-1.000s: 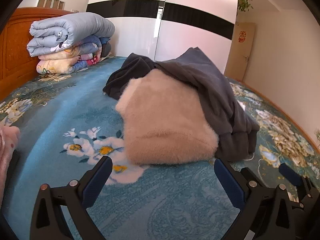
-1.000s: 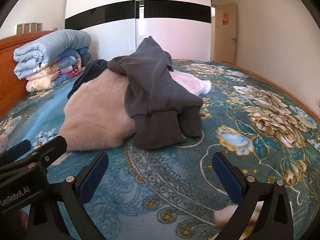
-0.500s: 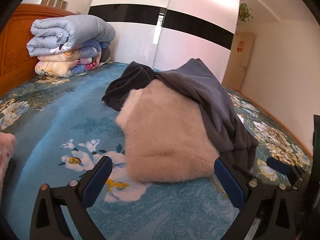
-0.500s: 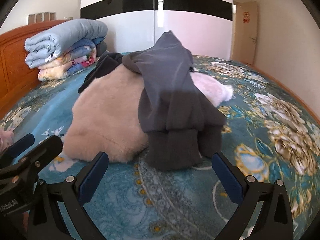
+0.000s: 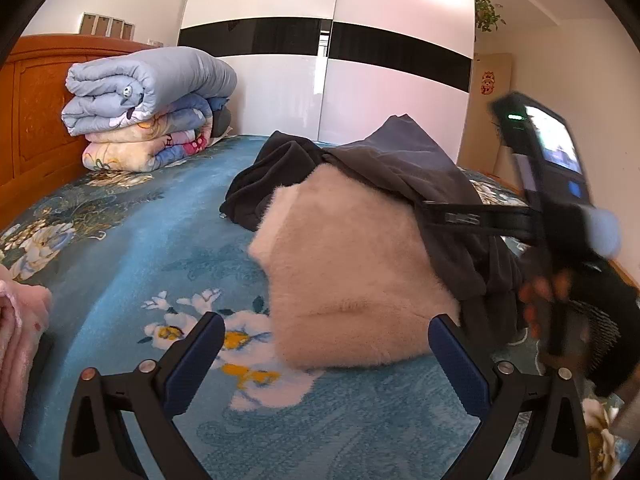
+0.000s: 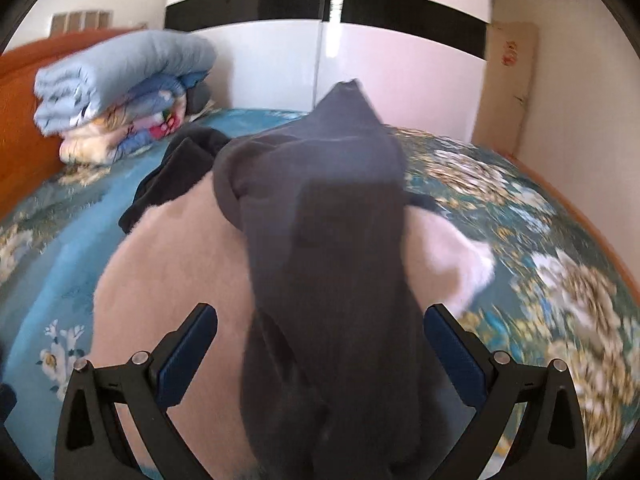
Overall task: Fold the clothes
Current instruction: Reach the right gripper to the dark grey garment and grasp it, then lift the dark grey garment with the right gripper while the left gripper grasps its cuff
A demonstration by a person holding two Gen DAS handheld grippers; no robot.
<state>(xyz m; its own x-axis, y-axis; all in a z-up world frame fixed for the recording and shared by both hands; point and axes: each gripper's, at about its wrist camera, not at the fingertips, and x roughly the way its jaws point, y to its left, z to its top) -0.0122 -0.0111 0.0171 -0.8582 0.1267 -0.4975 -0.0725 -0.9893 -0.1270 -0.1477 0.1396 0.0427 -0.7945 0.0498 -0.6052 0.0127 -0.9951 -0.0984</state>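
Observation:
A heap of clothes lies on the blue floral bedspread (image 5: 120,248). A fluffy cream sweater (image 5: 352,272) sits in front, with a dark grey sweatshirt (image 5: 404,160) draped over it and a black garment (image 5: 264,184) behind. My left gripper (image 5: 326,354) is open and empty, just short of the sweater's near edge. My right gripper (image 6: 320,350) is open, its jaws either side of the grey sweatshirt's hanging cuff (image 6: 332,320). The right gripper's body (image 5: 560,216) shows at the right of the left wrist view.
Folded quilts (image 5: 148,104) are stacked at the back left against an orange wooden headboard (image 5: 36,120). A white wardrobe (image 5: 328,80) stands behind the bed. A pink garment (image 5: 16,340) lies at the left edge. The sweater's sleeve (image 6: 464,264) points right.
My right gripper has moved forward onto the clothes heap, so the grey cuff now lies between its jaws. My left gripper has edged closer to the cream sweater.

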